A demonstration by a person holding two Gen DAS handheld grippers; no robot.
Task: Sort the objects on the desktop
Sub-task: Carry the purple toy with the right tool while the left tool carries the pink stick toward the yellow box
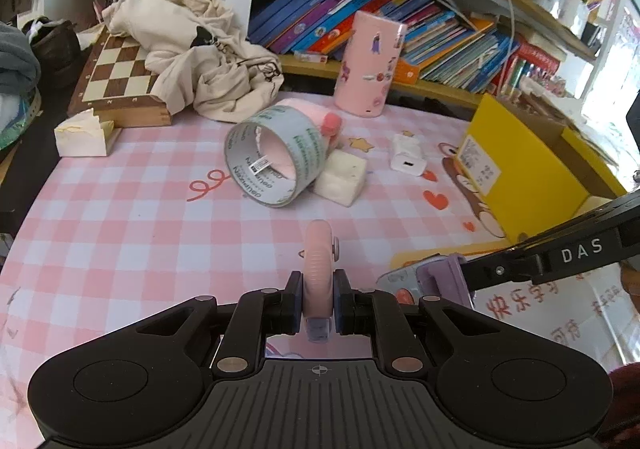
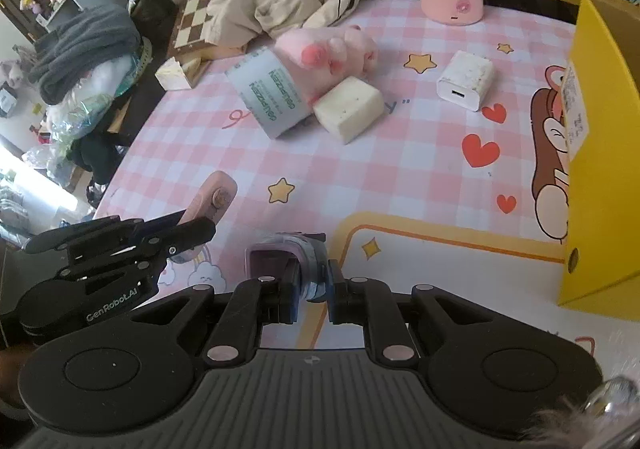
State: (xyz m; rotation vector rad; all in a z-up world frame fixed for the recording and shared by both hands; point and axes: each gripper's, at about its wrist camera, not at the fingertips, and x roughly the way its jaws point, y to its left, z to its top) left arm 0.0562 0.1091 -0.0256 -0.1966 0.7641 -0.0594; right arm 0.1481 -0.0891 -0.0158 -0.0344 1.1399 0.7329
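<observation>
The left tool (image 1: 317,299) is clamped on a smooth pink correction-tape dispenser (image 1: 318,269), rounded and ribbed along its edge, standing on end between the pads. The right tool (image 2: 312,285) is pinched on a small lilac-and-grey plastic stapler-like object (image 2: 280,259) with a hollow rectangular mouth. Ahead of both tools, on the pink checked tabletop (image 2: 360,177), a glossy grey tape roll (image 1: 276,161) leans against a chalky white block (image 1: 342,177) and a fuzzy pink plush (image 2: 332,53). Farther right lies a white charger (image 2: 466,79), beside a yellow cardboard box (image 2: 600,153).
</observation>
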